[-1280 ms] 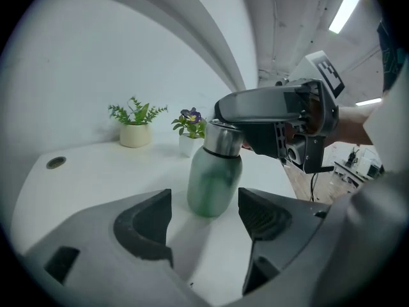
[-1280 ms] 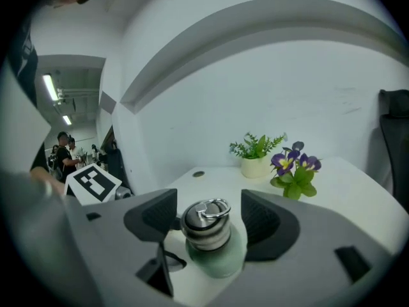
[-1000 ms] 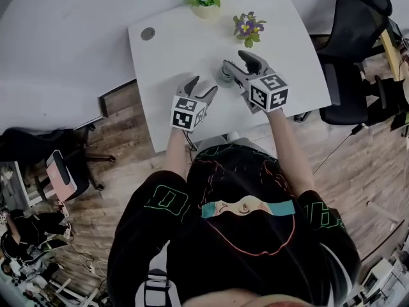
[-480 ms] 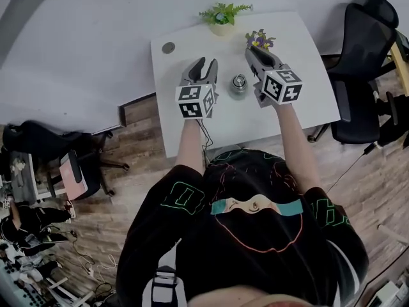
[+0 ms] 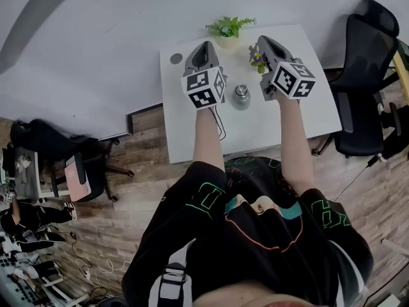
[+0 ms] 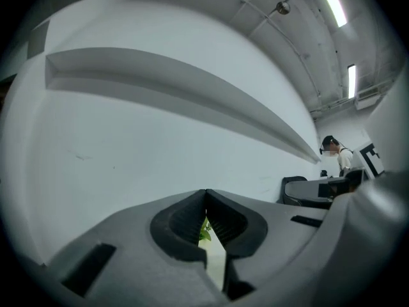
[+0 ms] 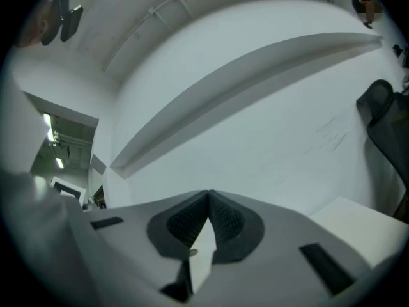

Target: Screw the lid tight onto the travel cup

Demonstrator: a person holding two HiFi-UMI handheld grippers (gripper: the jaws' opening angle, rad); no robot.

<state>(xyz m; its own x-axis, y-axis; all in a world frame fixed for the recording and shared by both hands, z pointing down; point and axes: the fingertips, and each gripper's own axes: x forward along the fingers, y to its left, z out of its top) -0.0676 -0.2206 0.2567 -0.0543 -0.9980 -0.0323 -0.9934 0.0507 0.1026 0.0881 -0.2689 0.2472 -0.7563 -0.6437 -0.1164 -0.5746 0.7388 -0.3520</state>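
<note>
The metal travel cup (image 5: 241, 96) stands upright on the white table (image 5: 300, 117) with its lid on top, seen only in the head view. Both grippers are raised above the table, one on each side of the cup and apart from it. My left gripper (image 5: 202, 48) is shut with nothing between its jaws; its ribbed pads (image 6: 189, 219) meet at the tips. My right gripper (image 5: 264, 41) is also shut and empty, pads (image 7: 225, 221) touching at the tips. Both sets of jaws have just been closing on nothing. Both gripper views look level at a white wall.
A green potted plant (image 5: 228, 31) and a purple-flowered pot (image 5: 255, 56) stand at the table's far edge, the latter partly behind the right gripper. A round grommet (image 5: 177, 58) lies far left. A black office chair (image 5: 367, 75) stands to the right. A person (image 6: 333, 153) is far off.
Both grippers have lifted off the table and gone from open to shut. The right one has left the cup, which stays standing on the table between them.
</note>
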